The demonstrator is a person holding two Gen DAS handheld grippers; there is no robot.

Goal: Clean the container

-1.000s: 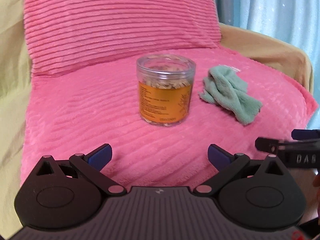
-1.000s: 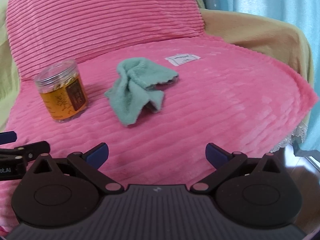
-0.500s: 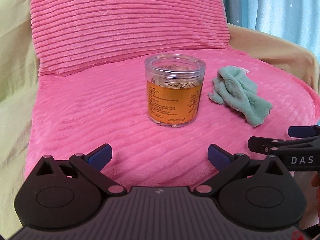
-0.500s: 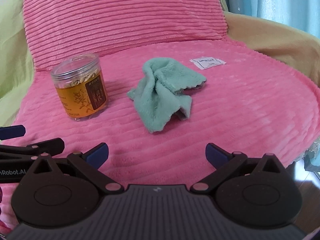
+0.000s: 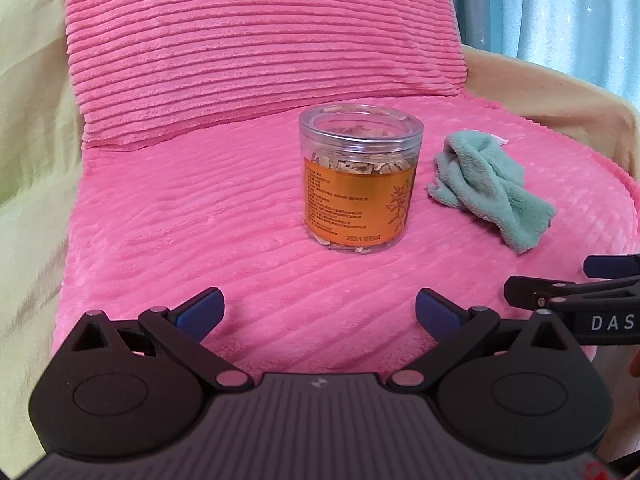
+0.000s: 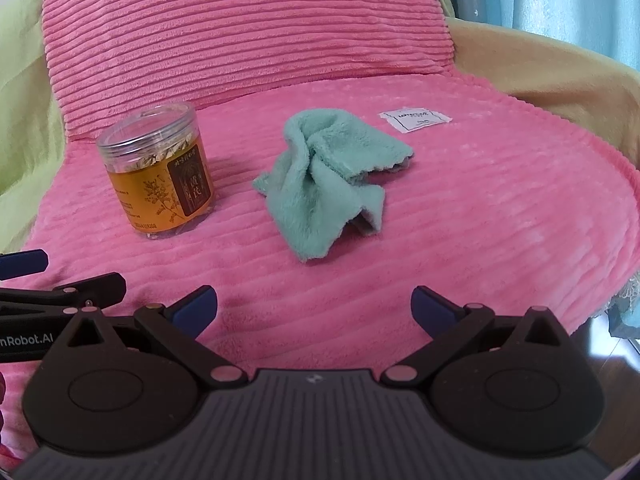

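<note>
A clear plastic jar (image 5: 360,178) with an orange label and a clear lid stands upright on the pink seat cushion (image 5: 200,220). It also shows at the left in the right wrist view (image 6: 158,172). A crumpled green cloth (image 6: 324,184) lies to its right, also seen in the left wrist view (image 5: 490,188). My left gripper (image 5: 319,314) is open and empty, short of the jar. My right gripper (image 6: 313,310) is open and empty, short of the cloth. Each gripper shows at the edge of the other's view.
A pink ribbed back cushion (image 5: 260,40) stands behind the seat. A white fabric tag (image 6: 416,118) lies behind the cloth. A tan armrest (image 6: 560,72) is at the right, green fabric (image 5: 28,120) at the left, blue curtain (image 6: 560,0) behind.
Both grippers have moved forward and a little leftward toward the seat; the jar and the cloth look larger and nearer. Both stay open. The jar and cloth have not moved.
</note>
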